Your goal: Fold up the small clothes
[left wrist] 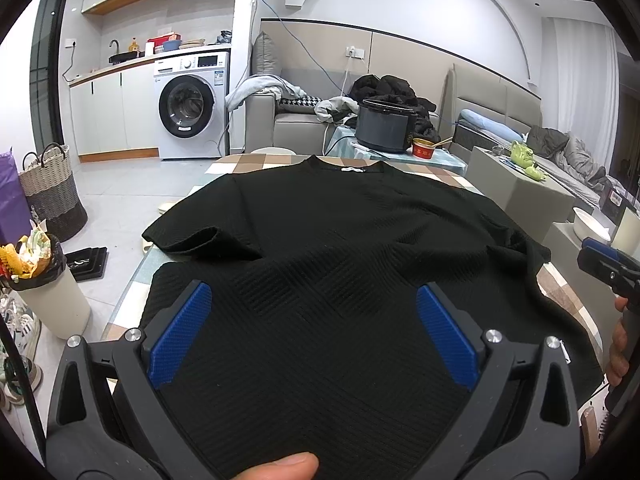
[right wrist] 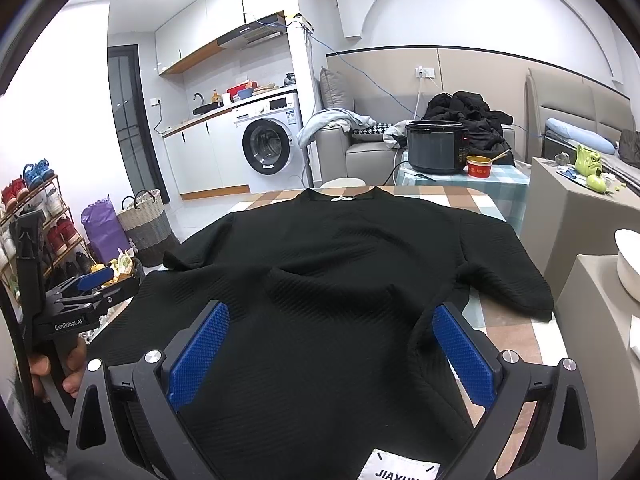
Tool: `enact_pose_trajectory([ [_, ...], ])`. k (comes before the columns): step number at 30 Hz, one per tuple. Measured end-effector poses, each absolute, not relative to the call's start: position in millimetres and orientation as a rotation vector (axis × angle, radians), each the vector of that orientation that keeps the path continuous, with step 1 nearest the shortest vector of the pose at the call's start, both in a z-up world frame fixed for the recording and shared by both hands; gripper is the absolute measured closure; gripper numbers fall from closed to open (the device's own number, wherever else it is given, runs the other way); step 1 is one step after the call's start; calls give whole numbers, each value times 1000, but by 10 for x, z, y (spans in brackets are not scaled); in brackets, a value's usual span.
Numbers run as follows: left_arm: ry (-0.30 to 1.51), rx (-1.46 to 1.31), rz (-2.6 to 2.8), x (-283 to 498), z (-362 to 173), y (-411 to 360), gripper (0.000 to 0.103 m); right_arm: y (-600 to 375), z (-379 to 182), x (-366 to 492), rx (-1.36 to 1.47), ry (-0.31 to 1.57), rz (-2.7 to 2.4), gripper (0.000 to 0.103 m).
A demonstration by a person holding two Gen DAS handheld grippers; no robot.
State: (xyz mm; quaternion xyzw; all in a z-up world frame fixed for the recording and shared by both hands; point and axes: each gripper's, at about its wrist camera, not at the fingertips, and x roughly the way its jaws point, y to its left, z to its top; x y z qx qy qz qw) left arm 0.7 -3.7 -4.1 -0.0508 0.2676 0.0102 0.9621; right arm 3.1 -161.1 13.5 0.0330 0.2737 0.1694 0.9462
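Observation:
A black textured short-sleeved T-shirt (left wrist: 340, 248) lies spread on the checked table (left wrist: 248, 160), collar at the far end, sleeves out to both sides. It also shows in the right wrist view (right wrist: 340, 264), with a white label at its near hem. My left gripper (left wrist: 314, 312) is open, its blue pads hovering over the shirt's near left part. My right gripper (right wrist: 332, 332) is open over the near right part. Neither holds cloth. Each gripper shows at the edge of the other's view: the right gripper (left wrist: 608, 268), the left gripper (right wrist: 92, 284).
A rice cooker (left wrist: 384, 128) and a red bowl (left wrist: 424, 148) stand on a small table beyond the far edge. A bin (left wrist: 44, 288) and a woven basket (left wrist: 52, 192) stand on the floor at left. Grey blocks with a white bowl (right wrist: 628, 264) stand at right.

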Motion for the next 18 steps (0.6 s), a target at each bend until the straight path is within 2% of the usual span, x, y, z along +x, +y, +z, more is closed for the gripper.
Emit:
enact_pose_trajectory([
  [18,546,-109,17,-4,-21,-62,1,-1635,186,26,78,561,316,0],
])
